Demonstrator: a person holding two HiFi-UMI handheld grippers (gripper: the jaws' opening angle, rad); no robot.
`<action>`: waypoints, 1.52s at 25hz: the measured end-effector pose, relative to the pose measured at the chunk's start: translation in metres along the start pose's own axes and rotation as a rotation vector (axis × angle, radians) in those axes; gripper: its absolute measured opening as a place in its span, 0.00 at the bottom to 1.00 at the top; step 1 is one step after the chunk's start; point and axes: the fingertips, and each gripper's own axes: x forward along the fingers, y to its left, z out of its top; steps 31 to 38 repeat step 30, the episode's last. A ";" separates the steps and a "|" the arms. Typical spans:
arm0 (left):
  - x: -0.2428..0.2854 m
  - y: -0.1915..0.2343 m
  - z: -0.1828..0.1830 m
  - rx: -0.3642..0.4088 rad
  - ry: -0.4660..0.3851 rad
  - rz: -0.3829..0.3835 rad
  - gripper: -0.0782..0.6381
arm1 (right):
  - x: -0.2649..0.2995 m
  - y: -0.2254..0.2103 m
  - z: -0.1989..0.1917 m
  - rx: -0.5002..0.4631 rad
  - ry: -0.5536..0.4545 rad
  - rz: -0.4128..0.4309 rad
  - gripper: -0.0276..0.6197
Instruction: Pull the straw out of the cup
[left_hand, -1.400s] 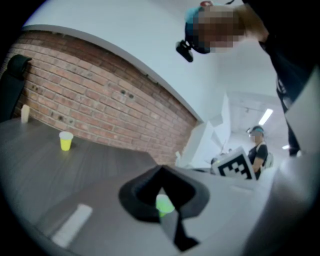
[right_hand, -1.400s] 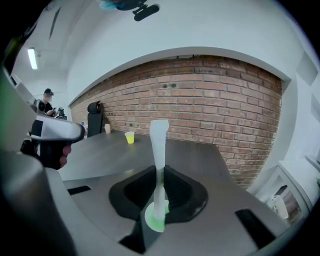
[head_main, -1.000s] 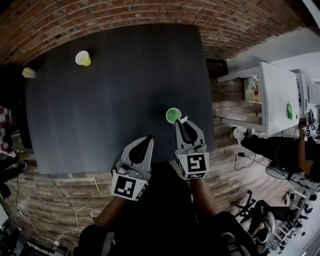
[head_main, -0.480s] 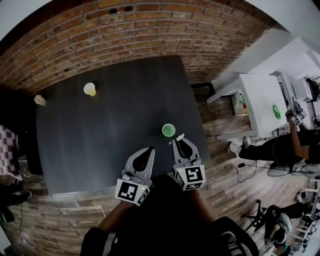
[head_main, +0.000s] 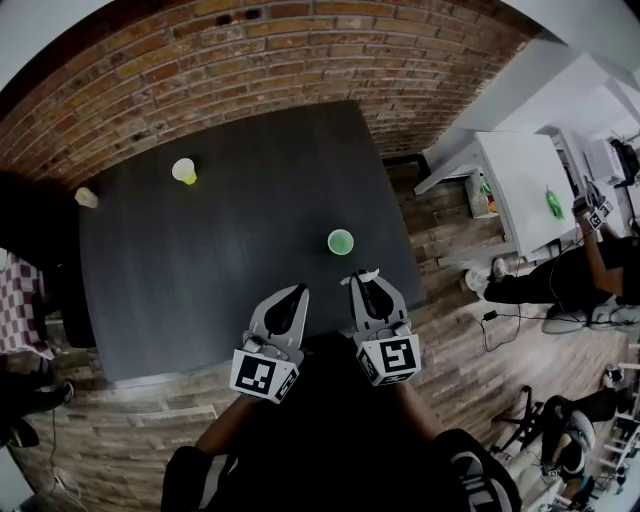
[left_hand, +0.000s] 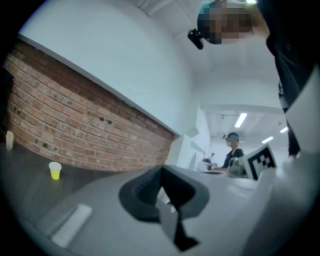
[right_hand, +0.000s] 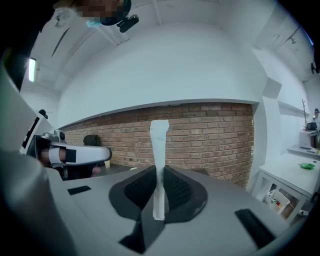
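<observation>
A green cup (head_main: 341, 242) stands upright on the dark table (head_main: 220, 260) near its right front edge, with no straw in it. My right gripper (head_main: 362, 280) hovers a short way in front of the cup, apart from it. It is shut on a white flattened straw (right_hand: 160, 145) that sticks out past the jaws in the right gripper view; the straw (head_main: 365, 274) shows as a white bit at the tips in the head view. My left gripper (head_main: 296, 293) is beside it over the table's front edge, shut and empty; its jaws (left_hand: 161, 176) meet.
A yellow cup (head_main: 184, 171) stands at the far left of the table, also seen as the yellow cup (left_hand: 55, 170). A pale cup (head_main: 87, 197) sits at the left edge. A brick wall lies behind. A white table (head_main: 525, 190) and a person (head_main: 590, 270) are at the right.
My right gripper has drawn back from the green cup towards the person, with the straw in its jaws. The left gripper has stayed beside it.
</observation>
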 end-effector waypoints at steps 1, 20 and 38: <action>-0.001 -0.001 -0.001 0.002 0.000 0.001 0.11 | -0.002 0.001 0.001 -0.002 -0.002 0.002 0.11; 0.004 -0.012 -0.006 0.009 0.010 0.000 0.11 | -0.014 -0.002 -0.001 -0.005 -0.005 0.016 0.11; 0.012 -0.017 -0.008 0.007 0.014 -0.013 0.11 | -0.012 -0.006 0.001 -0.005 -0.013 0.023 0.11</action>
